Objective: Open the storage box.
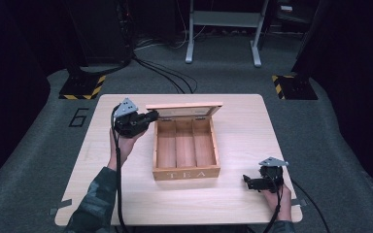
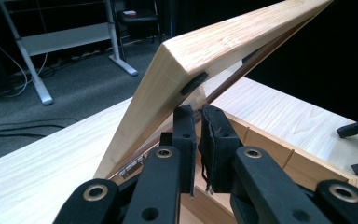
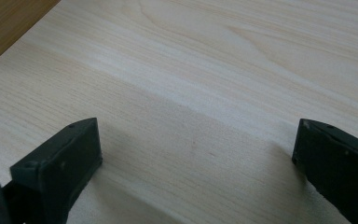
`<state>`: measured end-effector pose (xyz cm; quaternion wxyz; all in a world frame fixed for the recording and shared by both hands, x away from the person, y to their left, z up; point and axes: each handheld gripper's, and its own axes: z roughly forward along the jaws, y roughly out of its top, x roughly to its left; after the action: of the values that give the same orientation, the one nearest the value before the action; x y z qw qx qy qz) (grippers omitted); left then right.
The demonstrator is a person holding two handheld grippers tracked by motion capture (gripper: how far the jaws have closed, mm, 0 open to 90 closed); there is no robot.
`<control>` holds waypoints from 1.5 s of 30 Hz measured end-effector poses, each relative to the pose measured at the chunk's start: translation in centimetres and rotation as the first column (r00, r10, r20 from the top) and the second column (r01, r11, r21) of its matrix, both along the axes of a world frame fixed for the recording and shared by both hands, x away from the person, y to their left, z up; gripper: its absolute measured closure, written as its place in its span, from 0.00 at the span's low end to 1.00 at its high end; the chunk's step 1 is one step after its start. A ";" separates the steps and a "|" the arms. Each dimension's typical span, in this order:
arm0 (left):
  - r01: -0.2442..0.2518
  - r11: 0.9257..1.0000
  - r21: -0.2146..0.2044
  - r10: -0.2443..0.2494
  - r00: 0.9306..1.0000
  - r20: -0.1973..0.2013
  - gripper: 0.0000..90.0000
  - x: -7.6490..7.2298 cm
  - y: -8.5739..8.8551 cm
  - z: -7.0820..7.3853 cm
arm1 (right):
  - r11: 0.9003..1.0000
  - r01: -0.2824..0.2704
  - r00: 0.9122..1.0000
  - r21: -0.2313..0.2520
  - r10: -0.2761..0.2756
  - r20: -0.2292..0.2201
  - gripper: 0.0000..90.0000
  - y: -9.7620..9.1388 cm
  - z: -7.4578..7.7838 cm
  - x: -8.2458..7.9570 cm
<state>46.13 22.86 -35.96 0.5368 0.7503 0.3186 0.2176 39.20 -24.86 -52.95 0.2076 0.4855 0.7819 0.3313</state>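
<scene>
Pale wooden table (image 1: 243,204) carries open tea box (image 1: 186,173).

Right tool (image 3: 196,158) with both black jaws spread wide apart, nothing between them, low over pale wooden desk (image 3: 205,70). Darker brown wooden box side (image 3: 4,23) at upper left corner.
</scene>
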 end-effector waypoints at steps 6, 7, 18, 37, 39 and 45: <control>0.000 1.000 0.003 0.000 1.000 0.001 0.93 0.1 -0.1 0.0 | 1.000 0.000 1.000 0.000 0.000 -0.001 0.01 0.0 0.0 0.0; 0.000 1.000 0.004 0.000 1.000 0.001 0.93 0.1 -0.1 0.0 | 1.000 0.001 1.000 0.000 -0.001 0.000 0.01 0.0 0.0 0.0; -0.001 1.000 0.004 0.001 1.000 0.003 0.93 0.1 -0.2 0.0 | 1.000 -0.002 1.000 -0.002 0.002 0.001 0.01 0.0 0.0 0.0; 0.014 1.000 0.016 -0.014 1.000 0.003 0.94 0.2 -0.9 0.3 | 1.000 0.000 1.000 0.000 0.000 0.000 0.01 0.0 0.0 0.0; 0.011 1.000 0.012 -0.011 1.000 0.009 0.94 0.3 -0.9 0.3 | 1.000 -0.002 1.000 -0.001 0.002 0.002 0.01 0.0 0.0 0.0; 0.015 1.000 0.017 -0.015 1.000 0.008 0.94 0.4 -0.9 0.3 | 1.000 -0.002 1.000 -0.002 0.002 0.001 0.01 0.0 0.0 0.0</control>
<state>46.50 21.95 -35.64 0.5332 0.7564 0.3090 0.2192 39.22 -24.87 -52.95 0.2081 0.4843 0.7828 0.3308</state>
